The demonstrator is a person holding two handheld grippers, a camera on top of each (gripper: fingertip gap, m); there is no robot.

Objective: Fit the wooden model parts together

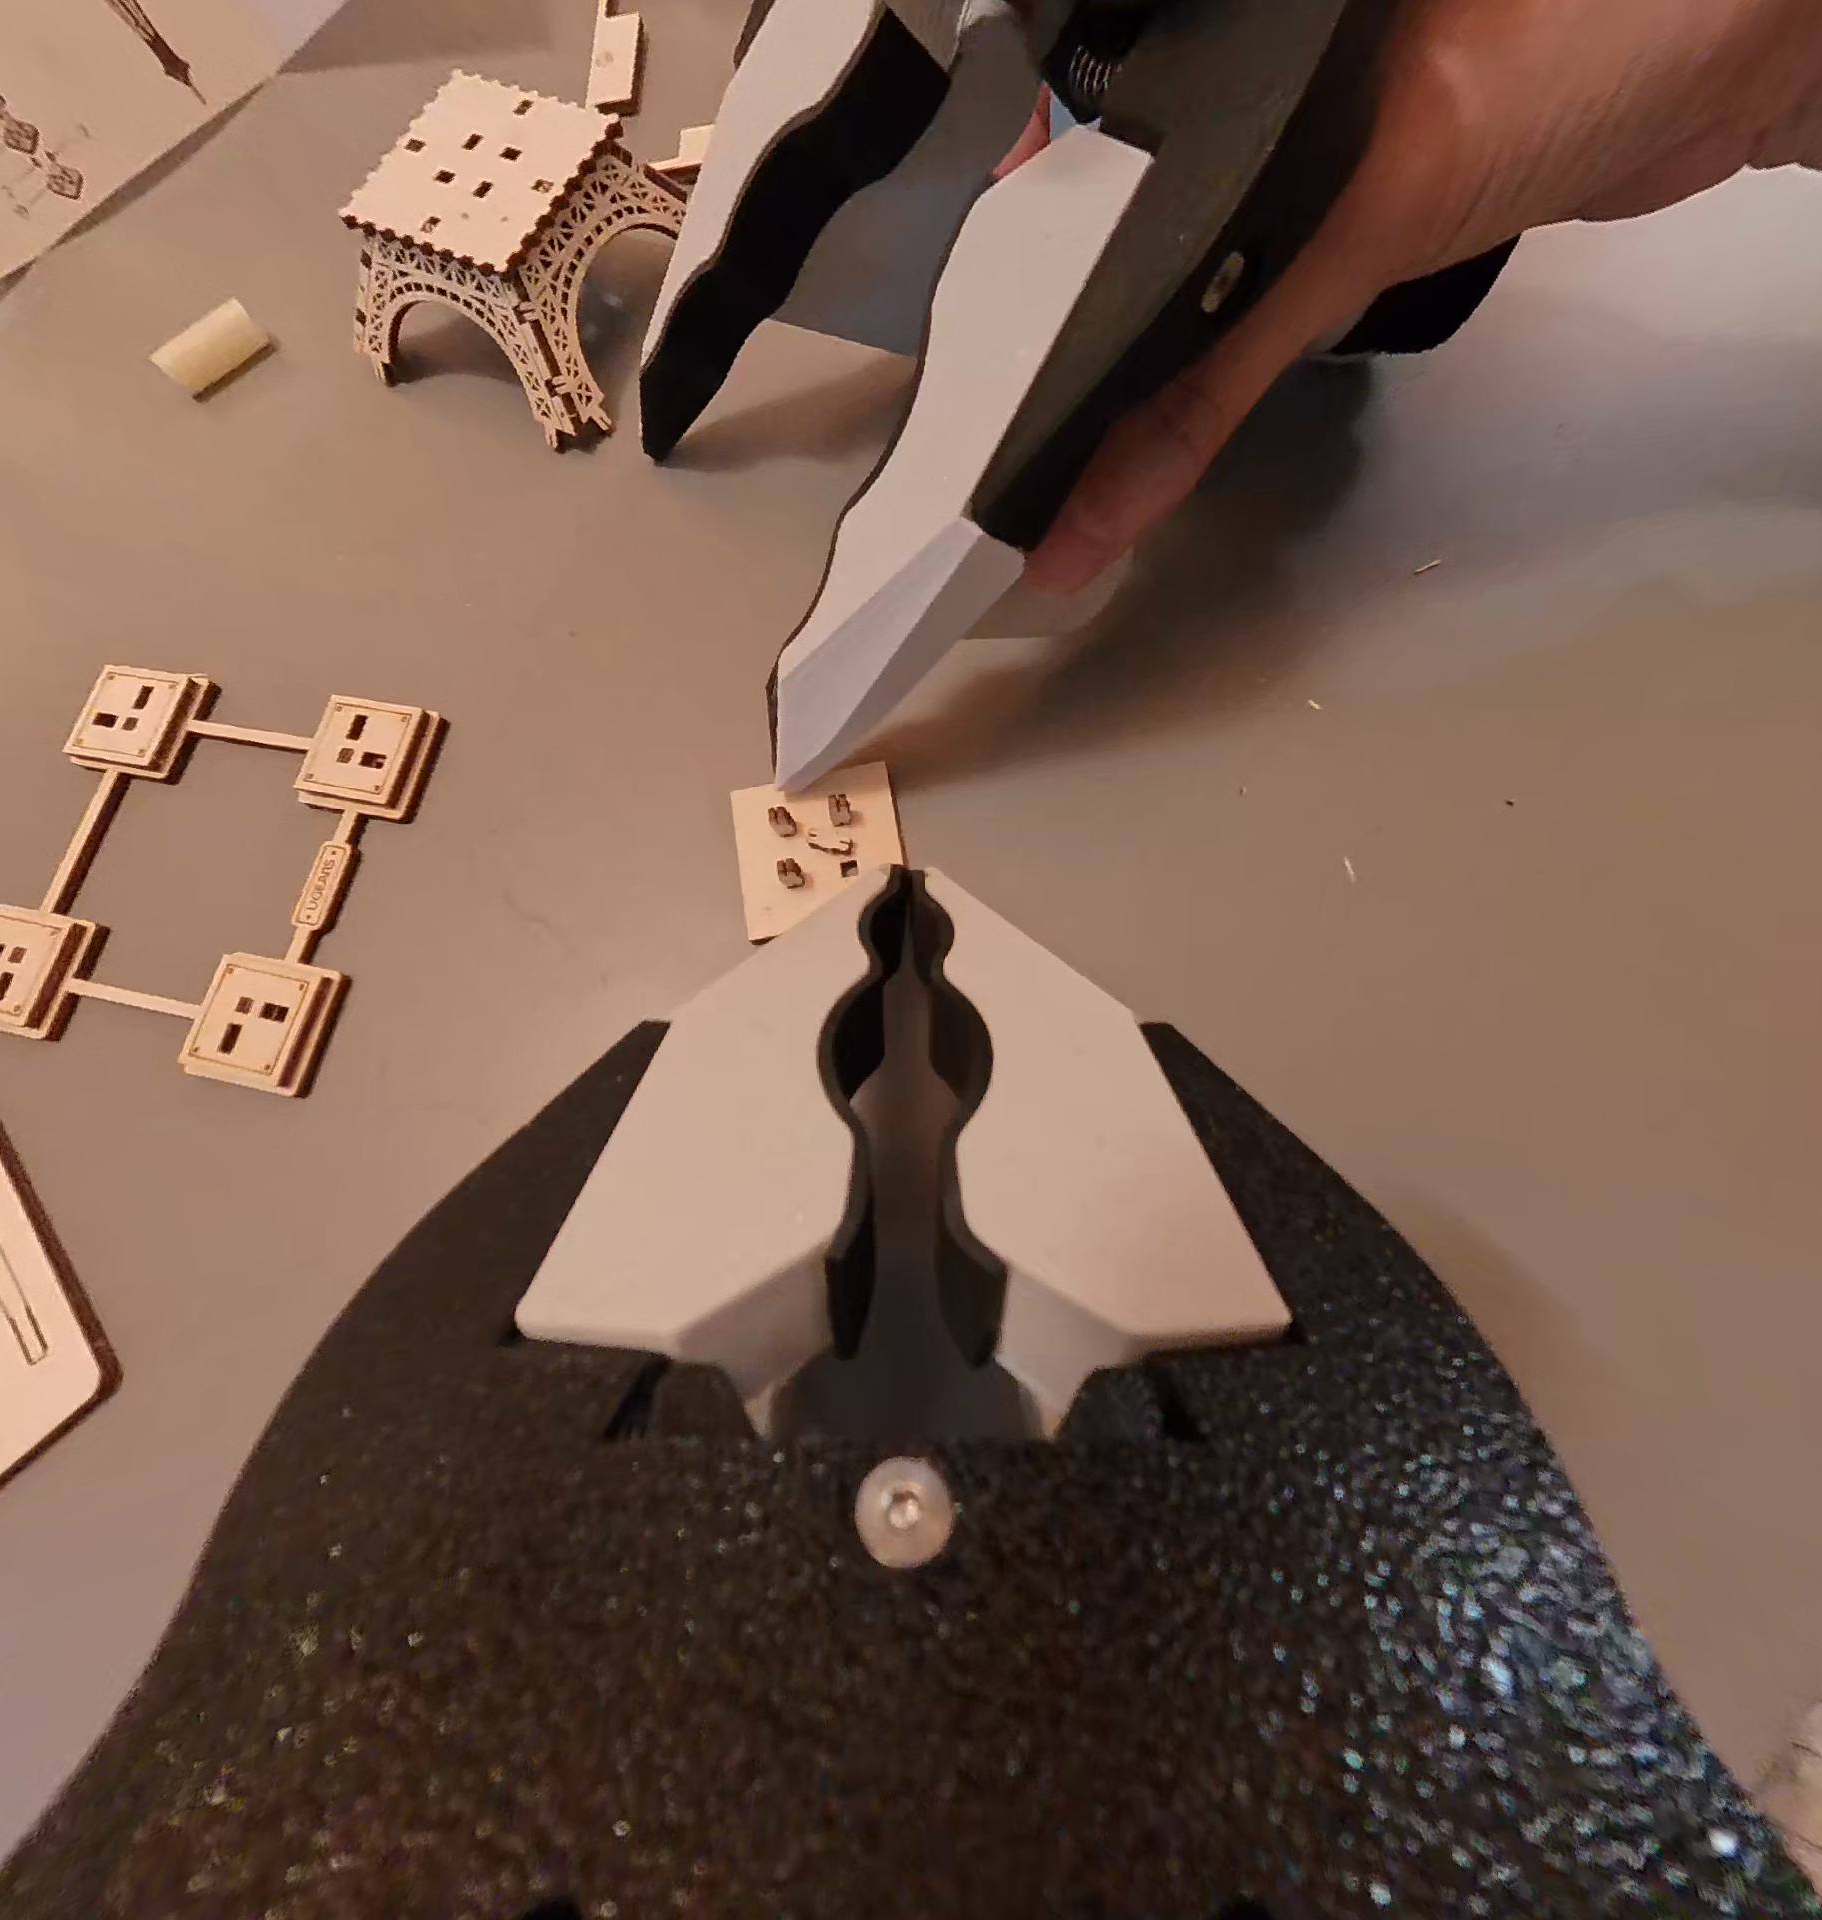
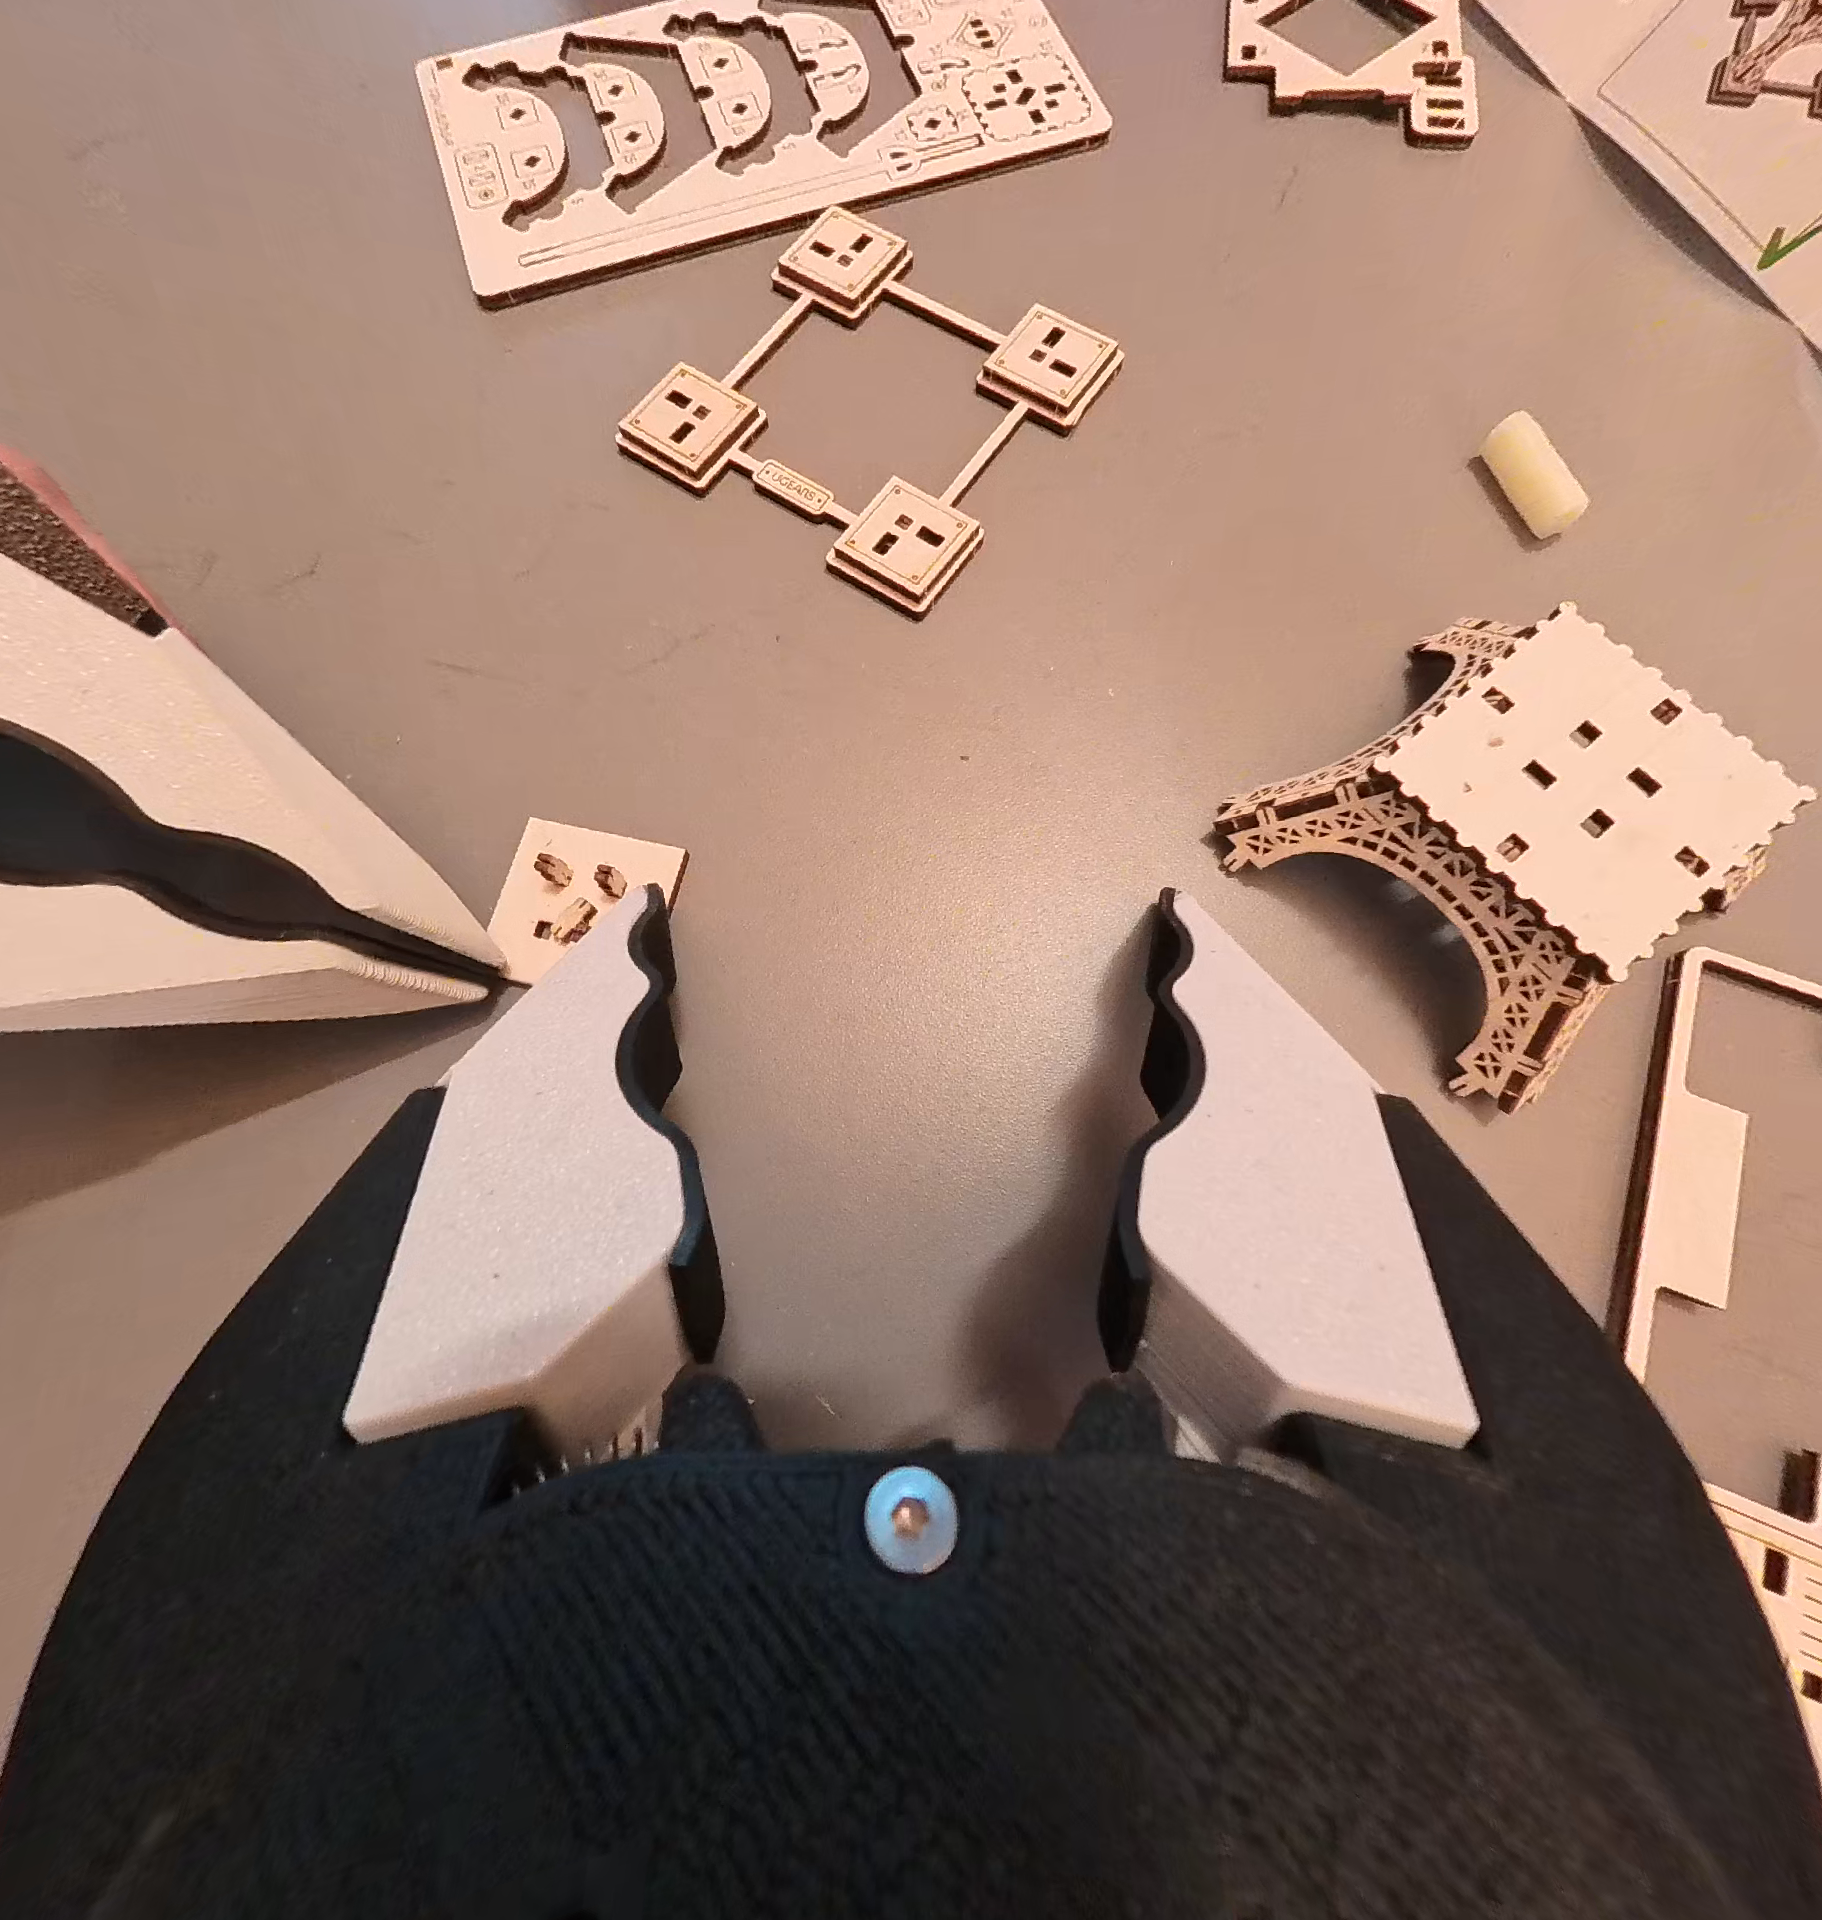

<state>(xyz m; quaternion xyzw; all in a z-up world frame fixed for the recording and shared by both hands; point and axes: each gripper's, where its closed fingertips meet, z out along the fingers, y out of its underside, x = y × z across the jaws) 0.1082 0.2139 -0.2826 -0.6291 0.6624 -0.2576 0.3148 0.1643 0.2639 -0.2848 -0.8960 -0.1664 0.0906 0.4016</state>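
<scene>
- Left hand-held gripper (image 1: pixel 907 883): jaws closed, empty, tips at the near edge of the small square wooden plate (image 1: pixel 819 868) lying flat on the grey bench (image 1: pixel 1406 935).
- Right hand-held gripper (image 2: pixel 907 914): jaws spread wide, one fingertip (image 1: pixel 798 764) touching the plate's far edge.
- Lattice tower base (image 1: pixel 496 239) stands far left; four-pad frame (image 1: pixel 200 883) lies left.

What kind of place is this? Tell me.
Probably a hobby or craft workbench: a plain grey tabletop strewn with laser-cut wooden kit sheets, a half-built lattice tower base and a printed instruction sheet.

Left tongs (image 1: pixel 905 883) hide the small square plate's (image 1: pixel 782 883) near corner.
</scene>
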